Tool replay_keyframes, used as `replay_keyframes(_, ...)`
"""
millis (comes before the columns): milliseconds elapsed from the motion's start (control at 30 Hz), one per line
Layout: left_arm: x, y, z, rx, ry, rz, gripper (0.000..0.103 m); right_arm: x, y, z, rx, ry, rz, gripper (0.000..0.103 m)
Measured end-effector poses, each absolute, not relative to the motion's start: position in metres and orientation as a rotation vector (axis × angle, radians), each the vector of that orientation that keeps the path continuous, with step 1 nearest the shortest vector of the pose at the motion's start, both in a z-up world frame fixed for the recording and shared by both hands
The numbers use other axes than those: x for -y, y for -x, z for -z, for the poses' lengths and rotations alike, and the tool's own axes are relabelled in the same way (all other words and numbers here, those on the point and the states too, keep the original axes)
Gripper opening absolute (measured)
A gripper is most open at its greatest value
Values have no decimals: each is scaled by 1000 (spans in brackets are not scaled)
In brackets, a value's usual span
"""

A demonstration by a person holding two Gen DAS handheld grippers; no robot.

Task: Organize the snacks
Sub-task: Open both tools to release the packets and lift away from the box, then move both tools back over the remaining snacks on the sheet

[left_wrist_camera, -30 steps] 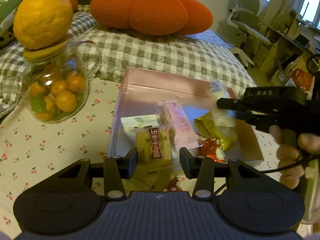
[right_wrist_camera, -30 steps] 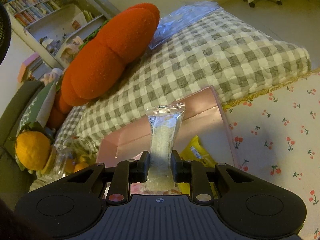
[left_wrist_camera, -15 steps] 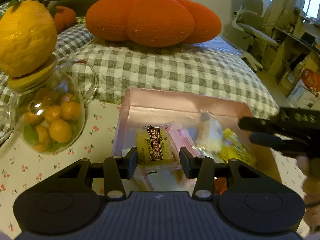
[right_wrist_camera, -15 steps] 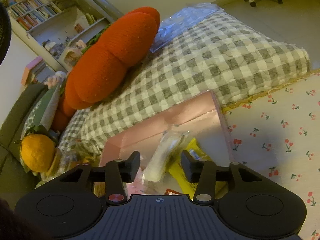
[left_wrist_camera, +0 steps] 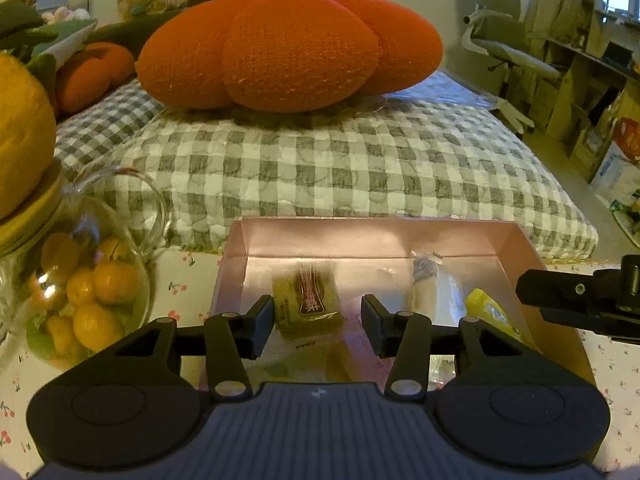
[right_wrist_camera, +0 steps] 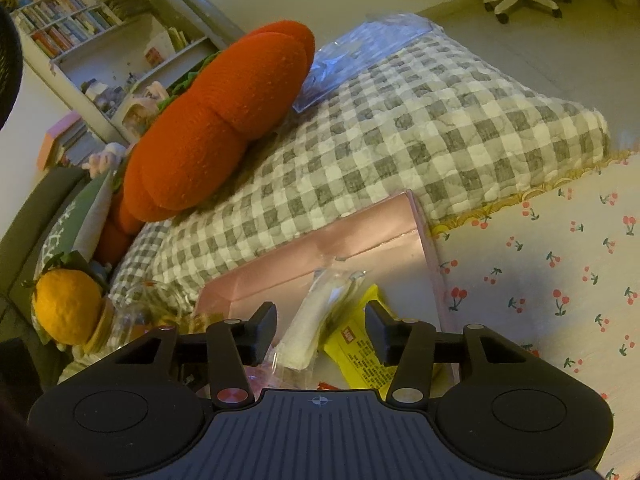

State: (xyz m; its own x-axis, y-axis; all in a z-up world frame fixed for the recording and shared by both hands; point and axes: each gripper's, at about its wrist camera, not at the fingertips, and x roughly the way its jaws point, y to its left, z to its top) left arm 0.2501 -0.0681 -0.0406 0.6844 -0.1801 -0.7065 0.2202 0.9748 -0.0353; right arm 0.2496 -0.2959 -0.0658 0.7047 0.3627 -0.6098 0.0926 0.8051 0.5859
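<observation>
both grippers hang with jaws parted and empty over the shallow pink cardboard box: left gripper, right gripper. inside the box lie a yellow square snack packet, a clear white-filled wrapper and a yellow sachet by its right wall.

cherry-print cloth, pink box, glass jar

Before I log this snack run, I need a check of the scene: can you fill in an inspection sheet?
Surface: cherry-print cloth.
Job's things: pink box holding yellow-wrapped snack, clear-wrapped bar, yellow packet.
Clutter: glass jar of small oranges.
Grippers: left gripper open; right gripper open, empty.
Cables: nothing seen.
Surroundings: checked quilt, orange pumpkin cushion, office chair, bookshelf.
</observation>
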Motion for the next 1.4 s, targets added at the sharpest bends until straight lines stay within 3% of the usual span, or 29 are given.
replay_keyframes(100, 69, -246, 38, -768, -59, 230, 67, 295, -249, 64, -785, -620, -159, 58)
replay_keyframes(333, 70, -239, 33, -775, -59, 250, 74, 296, -242, 59, -794, -605, -150, 58)
replay_keyframes(467, 66, -227, 29, -781, -54, 261, 78, 297, -232, 53, -793, -600, -135, 67)
replay_keyframes(1033, 40, -167, 9, -818, -27, 279, 92, 277, -174, 11, -834, -493, -92, 71)
replay_keyframes(1100, 37, -160, 7, -822, -29, 282, 93, 276, -165, 8, -838, -486, -83, 79)
replay_keyframes(1400, 18, -128, 4, -849, -25, 271, 98, 267, -131, -1, -858, -442, -72, 80)
